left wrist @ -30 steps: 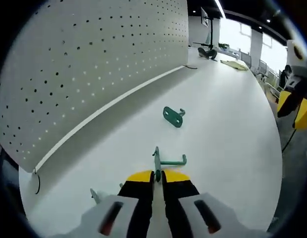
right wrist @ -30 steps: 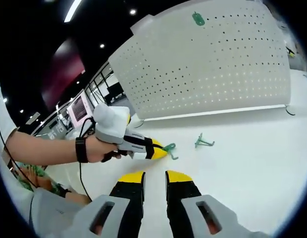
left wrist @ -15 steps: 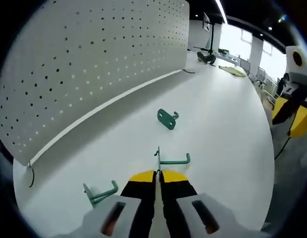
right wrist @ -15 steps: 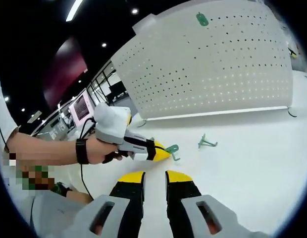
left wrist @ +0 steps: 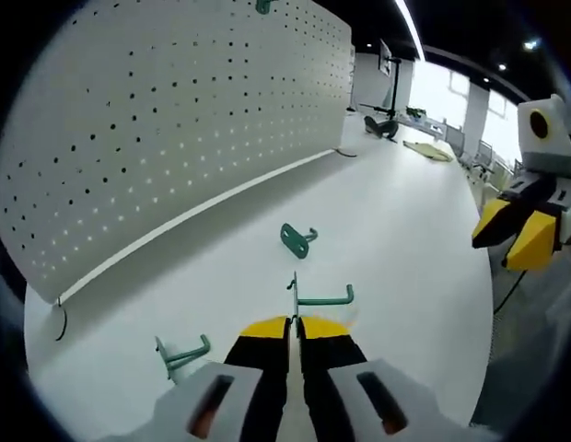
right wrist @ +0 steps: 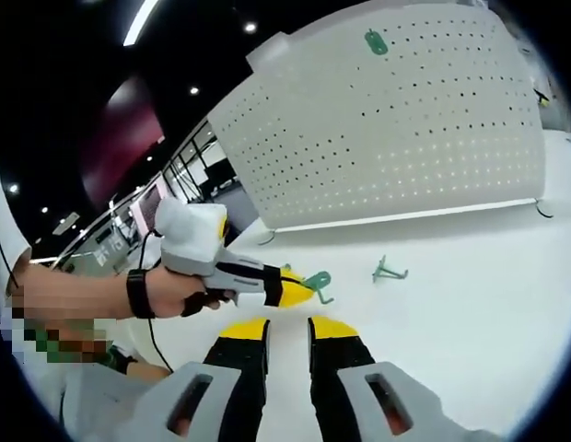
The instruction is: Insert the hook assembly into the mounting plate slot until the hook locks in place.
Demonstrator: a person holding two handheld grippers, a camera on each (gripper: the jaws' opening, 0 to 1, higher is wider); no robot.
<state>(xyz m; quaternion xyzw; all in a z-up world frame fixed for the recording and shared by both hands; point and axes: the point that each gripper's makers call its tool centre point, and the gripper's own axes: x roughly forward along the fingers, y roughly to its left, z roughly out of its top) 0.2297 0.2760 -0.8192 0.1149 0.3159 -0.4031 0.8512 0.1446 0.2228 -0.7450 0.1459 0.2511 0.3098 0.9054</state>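
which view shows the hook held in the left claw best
The left gripper view: the green hook sits close, just past the shut left claw, plate and arm both clear. In the right gripper view the hook is small at the left claw's tip.

Both views low, sharing pegboard (left wrist: pixel 175 120).

Bright ceiling strip lights (left wrist: pixel 407 17) wash the white worktop (left wrist: pixel 396 221) evenly, casting soft shadows; fisheye distortion bends the pegboard (right wrist: pixel 396 129), and edges blur.
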